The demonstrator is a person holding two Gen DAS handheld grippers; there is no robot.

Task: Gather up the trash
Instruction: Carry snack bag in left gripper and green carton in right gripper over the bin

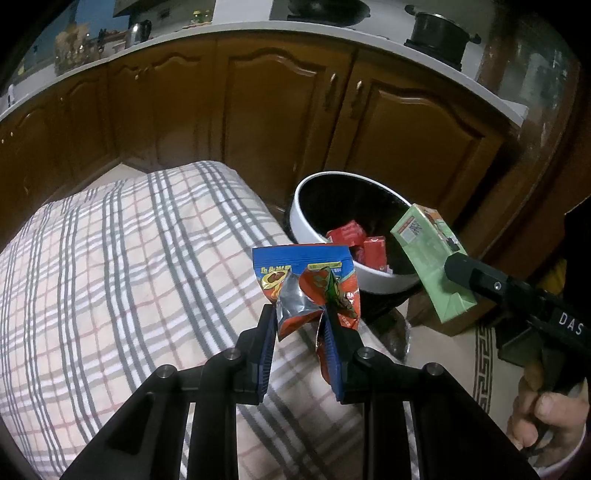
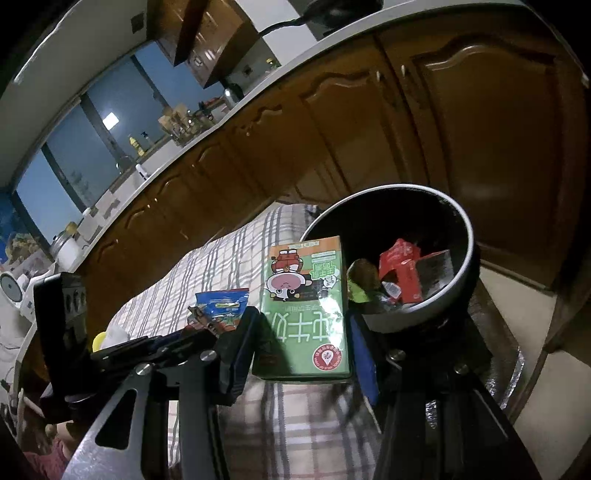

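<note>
My left gripper (image 1: 301, 325) is shut on a crumpled blue and red snack wrapper (image 1: 306, 284), held above the checked tablecloth (image 1: 129, 266). My right gripper (image 2: 303, 343) is shut on a green milk carton (image 2: 306, 306), held just left of the bin. The carton also shows in the left wrist view (image 1: 428, 258), next to the bin's rim. The round white bin (image 1: 317, 218) with a black liner holds red cartons (image 1: 354, 240) and other scraps. In the right wrist view the bin (image 2: 461, 280) is to the right, the wrapper (image 2: 221, 306) to the left.
Brown wooden cabinet doors (image 1: 280, 110) under a white counter run behind the table and bin. A dark pot (image 1: 439, 33) and a kettle (image 1: 138, 33) stand on the counter. A patterned floor mat (image 1: 484, 354) lies below the right gripper.
</note>
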